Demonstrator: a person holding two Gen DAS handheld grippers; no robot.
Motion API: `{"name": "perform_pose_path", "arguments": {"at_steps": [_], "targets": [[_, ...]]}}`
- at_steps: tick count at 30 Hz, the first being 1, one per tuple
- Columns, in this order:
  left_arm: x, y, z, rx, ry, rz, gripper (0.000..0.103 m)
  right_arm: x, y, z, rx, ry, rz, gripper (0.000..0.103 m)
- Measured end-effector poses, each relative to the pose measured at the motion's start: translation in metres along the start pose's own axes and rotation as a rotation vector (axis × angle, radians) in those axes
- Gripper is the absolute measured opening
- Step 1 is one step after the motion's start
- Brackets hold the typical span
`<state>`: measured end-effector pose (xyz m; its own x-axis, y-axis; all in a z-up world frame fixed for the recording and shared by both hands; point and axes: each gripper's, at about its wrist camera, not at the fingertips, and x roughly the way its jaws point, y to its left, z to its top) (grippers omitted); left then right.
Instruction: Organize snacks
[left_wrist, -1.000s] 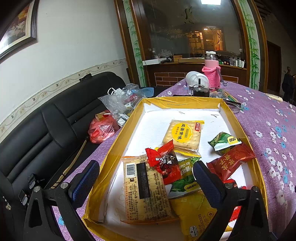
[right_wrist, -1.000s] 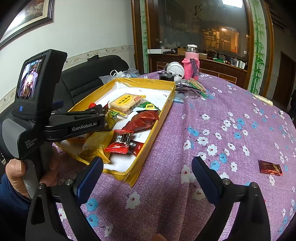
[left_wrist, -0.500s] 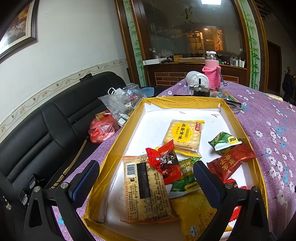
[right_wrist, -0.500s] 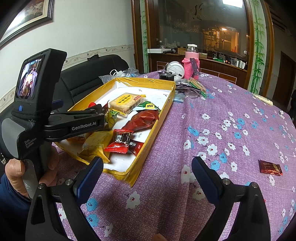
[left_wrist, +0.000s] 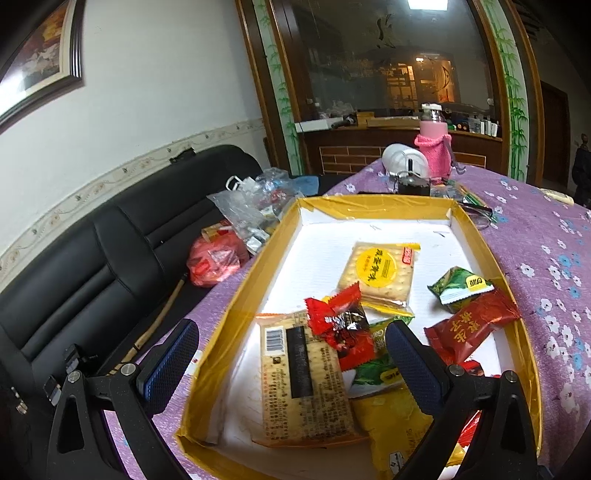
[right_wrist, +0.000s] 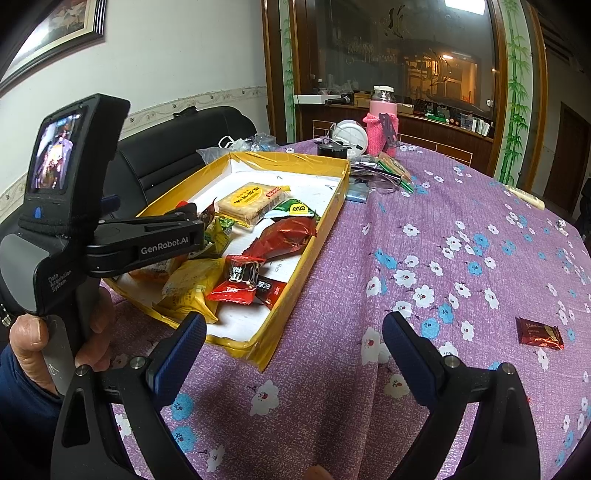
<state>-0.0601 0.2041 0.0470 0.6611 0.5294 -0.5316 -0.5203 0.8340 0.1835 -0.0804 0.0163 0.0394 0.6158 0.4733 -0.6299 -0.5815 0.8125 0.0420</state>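
Nothing moved; brown snack (right_wrist: 539, 332) right of open right claw (right_wrist: 293, 349).

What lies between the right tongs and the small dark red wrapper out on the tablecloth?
Nothing: in the right wrist view only bare flowered tablecloth runs from the right tongs to the wrapper.

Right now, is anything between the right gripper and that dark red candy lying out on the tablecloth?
Nothing visible: only bare tablecloth lies between the open right gripper and the candy, off to its right.
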Motion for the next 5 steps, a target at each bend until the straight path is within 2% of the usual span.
{"name": "perform_pose_path", "arguments": {"at_steps": [5], "targets": [[0.0008,0.0020,0.0011,0.003,0.005,0.001,0.102,0.0003,-0.0063,-0.0021,0.022,0.004,-0.011,0.096]]}}
